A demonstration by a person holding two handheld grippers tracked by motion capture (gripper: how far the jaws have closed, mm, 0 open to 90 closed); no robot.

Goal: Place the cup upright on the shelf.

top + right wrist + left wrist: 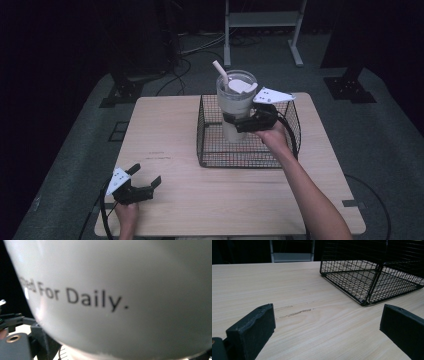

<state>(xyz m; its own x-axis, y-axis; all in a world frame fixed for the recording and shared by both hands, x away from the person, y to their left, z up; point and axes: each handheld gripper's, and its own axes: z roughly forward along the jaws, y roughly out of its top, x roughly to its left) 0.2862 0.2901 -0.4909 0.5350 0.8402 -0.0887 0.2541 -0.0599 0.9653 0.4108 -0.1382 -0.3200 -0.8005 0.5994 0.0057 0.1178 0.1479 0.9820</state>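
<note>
The right gripper had its black jaws clamped round the waist of the tall whitish plastic tumbler, w/ a beige straw poking up & left from its lid. In the right gripper view the tumbler's wall sat right against the camera, printed "For Daily." in dark letters. The tumbler was held upright over the black wire-mesh basket, its base inside the basket's walls toward the far-left part; whether it touched the basket floor, can't tell. Basket stood on the right-centre of the pale wooden table, its right wall near the table's right edge, far wall near the far edge.

The left gripper was at the near-left corner, jaws spread wide w/ nothing between, just bare wood in the left gripper view. From there the basket's near-left corner lay ahead & right, well apart. Wide open tabletop between left gripper & basket; near strip of table also free along the front edge.
</note>
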